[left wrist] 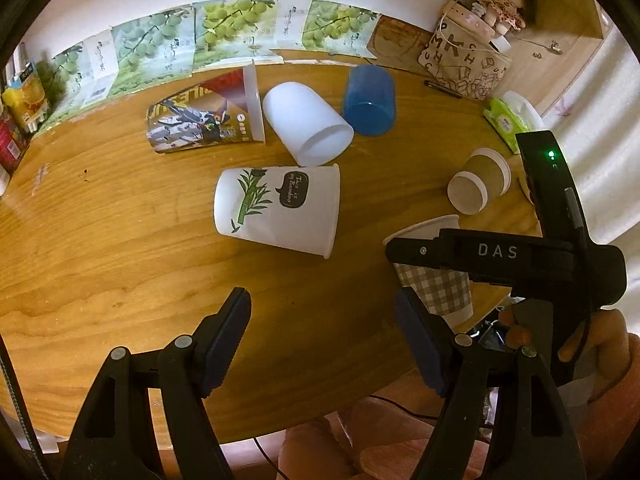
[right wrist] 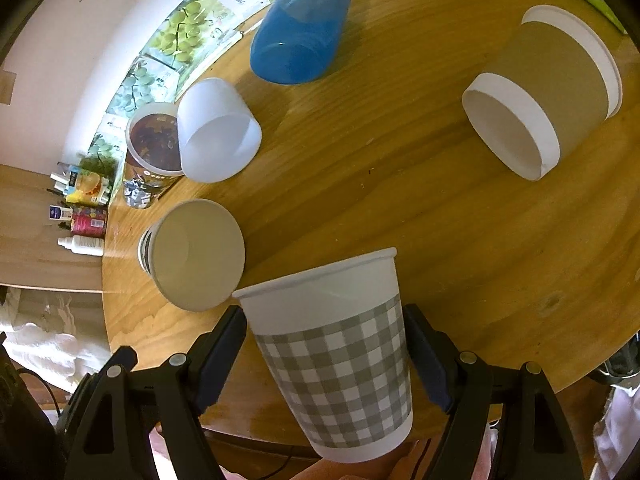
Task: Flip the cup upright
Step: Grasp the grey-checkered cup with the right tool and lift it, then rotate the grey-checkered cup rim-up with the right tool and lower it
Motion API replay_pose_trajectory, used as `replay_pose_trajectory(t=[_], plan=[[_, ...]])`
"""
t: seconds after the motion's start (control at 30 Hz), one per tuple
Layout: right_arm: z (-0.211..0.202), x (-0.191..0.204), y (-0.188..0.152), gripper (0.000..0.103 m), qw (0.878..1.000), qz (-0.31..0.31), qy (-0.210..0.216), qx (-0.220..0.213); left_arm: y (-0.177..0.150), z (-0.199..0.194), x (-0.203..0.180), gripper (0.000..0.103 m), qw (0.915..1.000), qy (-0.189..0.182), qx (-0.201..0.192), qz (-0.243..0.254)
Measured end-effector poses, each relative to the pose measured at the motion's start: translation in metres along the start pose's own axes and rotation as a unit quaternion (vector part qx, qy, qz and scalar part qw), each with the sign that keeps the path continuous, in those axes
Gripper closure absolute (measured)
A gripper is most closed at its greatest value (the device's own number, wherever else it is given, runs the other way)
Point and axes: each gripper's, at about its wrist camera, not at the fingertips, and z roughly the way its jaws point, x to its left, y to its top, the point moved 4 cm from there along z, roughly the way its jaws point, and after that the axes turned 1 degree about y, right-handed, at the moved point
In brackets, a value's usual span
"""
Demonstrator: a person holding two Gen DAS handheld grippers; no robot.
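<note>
A grey-checked paper cup [right wrist: 340,360] sits between my right gripper's [right wrist: 324,344] fingers, rim pointing away and up, tilted; the pads sit at or very near its sides. It also shows in the left wrist view [left wrist: 436,284], under the right gripper's black body [left wrist: 500,256]. My left gripper [left wrist: 324,320] is open and empty above the round wooden table [left wrist: 120,264]. A white bamboo-print cup [left wrist: 280,208] lies on its side just beyond it.
More cups lie on their sides: a brown-sleeved one [left wrist: 480,184], a blue one [left wrist: 370,100], a frosted white one [left wrist: 306,124], a printed one [left wrist: 204,120]. A patterned bag [left wrist: 464,60], doll [left wrist: 502,4] and tissue pack [left wrist: 508,120] stand at the back right.
</note>
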Motion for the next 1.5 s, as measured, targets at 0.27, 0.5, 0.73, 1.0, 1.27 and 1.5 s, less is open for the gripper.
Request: replay_pose_trajectory(t=[0.27, 0.5, 0.73, 1.0, 1.27, 1.5], plan=[[0.000, 0.004, 0.002, 0.030, 1.000, -0.006, -0.010, -0.007, 0.001, 0.000, 0.005, 0.025, 1.0000, -0.002, 0.002, 0.009], [-0.007, 0.009, 0.003, 0.032, 0.999, -0.024, -0.020, -0.032, 0.002, 0.000, 0.007, 0.025, 1.0000, -0.001, 0.004, 0.009], [-0.028, 0.023, 0.006, 0.033, 0.990, -0.081, -0.027, -0.110, 0.002, -0.001, 0.005, 0.025, 0.9999, -0.002, 0.004, 0.016], [-0.049, 0.038, -0.002, 0.033, 0.959, -0.155, -0.013, -0.236, 0.002, -0.003, 0.006, 0.025, 0.9999, 0.005, 0.002, 0.013], [-0.049, 0.042, -0.017, 0.033, 0.928, -0.199, 0.000, -0.314, -0.001, -0.004, 0.010, 0.025, 0.9994, 0.030, 0.003, 0.016], [-0.047, 0.038, -0.032, 0.033, 0.905, -0.212, 0.021, -0.369, -0.008, -0.004, 0.016, 0.025, 0.9980, 0.059, 0.015, 0.020]])
